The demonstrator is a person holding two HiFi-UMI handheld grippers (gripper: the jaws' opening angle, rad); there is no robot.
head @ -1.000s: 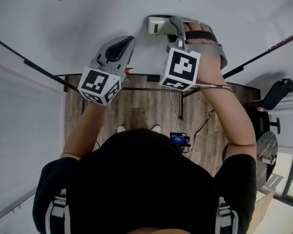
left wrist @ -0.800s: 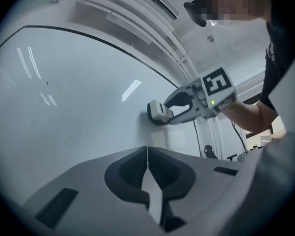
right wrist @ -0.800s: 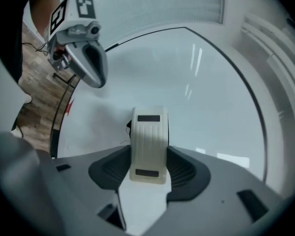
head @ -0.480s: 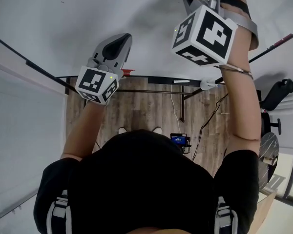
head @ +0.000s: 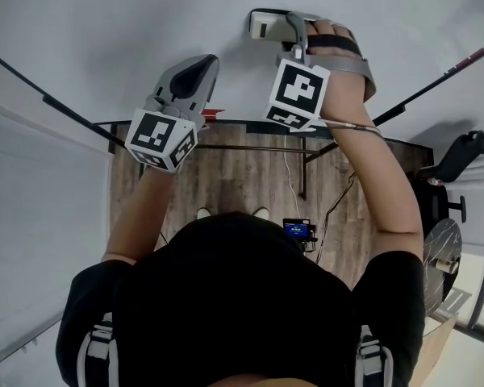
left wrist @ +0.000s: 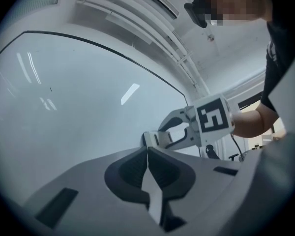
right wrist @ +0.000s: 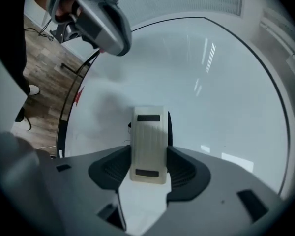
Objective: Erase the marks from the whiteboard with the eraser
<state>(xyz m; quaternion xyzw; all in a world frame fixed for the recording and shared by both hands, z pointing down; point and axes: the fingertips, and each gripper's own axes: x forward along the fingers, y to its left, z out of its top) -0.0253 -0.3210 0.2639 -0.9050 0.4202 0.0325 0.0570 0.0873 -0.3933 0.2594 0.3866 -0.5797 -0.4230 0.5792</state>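
A cream eraser (right wrist: pixel 149 144) with a dark felt side is pressed against the whiteboard (right wrist: pixel 221 107), and my right gripper (right wrist: pixel 148 167) is shut on it. In the head view the eraser (head: pixel 269 27) lies on the whiteboard (head: pixel 105 47) just beyond my right gripper (head: pixel 293 33). A small dark mark (right wrist: pixel 130 126) shows at the eraser's left edge. My left gripper (head: pixel 195 75) is shut on nothing, held near the board to the left of the right one. From the left gripper view, my left gripper (left wrist: pixel 148 154) points at the eraser (left wrist: pixel 151 138).
The board's dark frame (head: pixel 56 107) runs along its lower edge, with a red marker (head: pixel 212 115) on it. Below lie a wooden floor (head: pixel 226 184), cables and a black office chair (head: pixel 460 156) at the right.
My right gripper swept the eraser up the board half a second ago and has come back down to about where it was a second ago. The left gripper has hardly moved.
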